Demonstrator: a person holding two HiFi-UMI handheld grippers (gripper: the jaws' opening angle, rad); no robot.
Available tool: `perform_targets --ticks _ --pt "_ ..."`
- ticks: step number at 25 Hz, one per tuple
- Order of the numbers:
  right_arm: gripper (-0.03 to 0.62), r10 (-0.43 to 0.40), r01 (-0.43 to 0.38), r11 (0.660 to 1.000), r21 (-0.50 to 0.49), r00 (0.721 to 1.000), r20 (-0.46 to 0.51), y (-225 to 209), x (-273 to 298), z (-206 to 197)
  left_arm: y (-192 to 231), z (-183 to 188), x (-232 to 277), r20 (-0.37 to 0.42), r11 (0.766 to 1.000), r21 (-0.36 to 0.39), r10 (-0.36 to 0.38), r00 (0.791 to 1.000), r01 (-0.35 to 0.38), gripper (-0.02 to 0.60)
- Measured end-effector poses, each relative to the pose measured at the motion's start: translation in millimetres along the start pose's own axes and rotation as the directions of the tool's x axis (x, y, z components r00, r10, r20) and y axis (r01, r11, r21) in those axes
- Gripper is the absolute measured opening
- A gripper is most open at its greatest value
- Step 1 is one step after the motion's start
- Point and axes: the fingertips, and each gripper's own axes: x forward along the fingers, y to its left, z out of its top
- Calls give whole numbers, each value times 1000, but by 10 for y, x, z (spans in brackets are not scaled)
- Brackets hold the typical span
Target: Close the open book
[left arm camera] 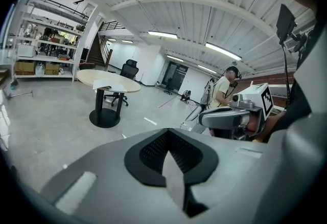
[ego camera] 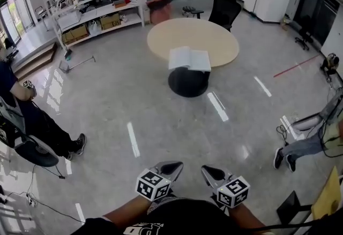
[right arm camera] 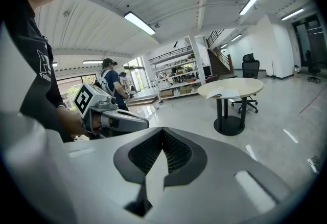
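An open white book (ego camera: pixel 189 59) lies flat at the near edge of a round beige table (ego camera: pixel 214 35) across the floor, far ahead of both grippers. The left gripper view shows the book (left arm camera: pixel 102 86) small on that table (left arm camera: pixel 115 79); the right gripper view shows the book (right arm camera: pixel 228 94) on the table (right arm camera: pixel 240 85) too. My left gripper (ego camera: pixel 174 166) and right gripper (ego camera: pixel 208 170) sit side by side low in the head view, close to the body. In both gripper views the jaws are shut with nothing between them (left arm camera: pixel 168 134) (right arm camera: pixel 162 131).
A black office chair (ego camera: pixel 224 7) stands behind the table, with a red bin (ego camera: pixel 159 10) and stocked shelving (ego camera: pixel 91 3) at the back left. One person (ego camera: pixel 32 116) stands at the left and another sits at the right (ego camera: pixel 308 145). A red tape line (ego camera: pixel 296 66) crosses the floor.
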Motion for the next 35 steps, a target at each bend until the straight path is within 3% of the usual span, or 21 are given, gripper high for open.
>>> perform_targets --ticks 9,14,26,35 --pt "8 -35 35 999 -4 998 -47 255 588 188 726 155 -315 -1 1000 -10 -16 1000 16 8" --pt "8 -32 31 999 -20 997 -67 330 749 280 932 242 -410 15 999 -35 -10 1000 11 8" --pt "8 17 -19 1000 -19 998 -63 216 926 343 942 236 -337 2 999 -36 -1 1000 1 8" --pt "8 88 -90 995 -35 995 -41 -365 883 536 890 523 155 22 997 -41 70 997 -69 8"
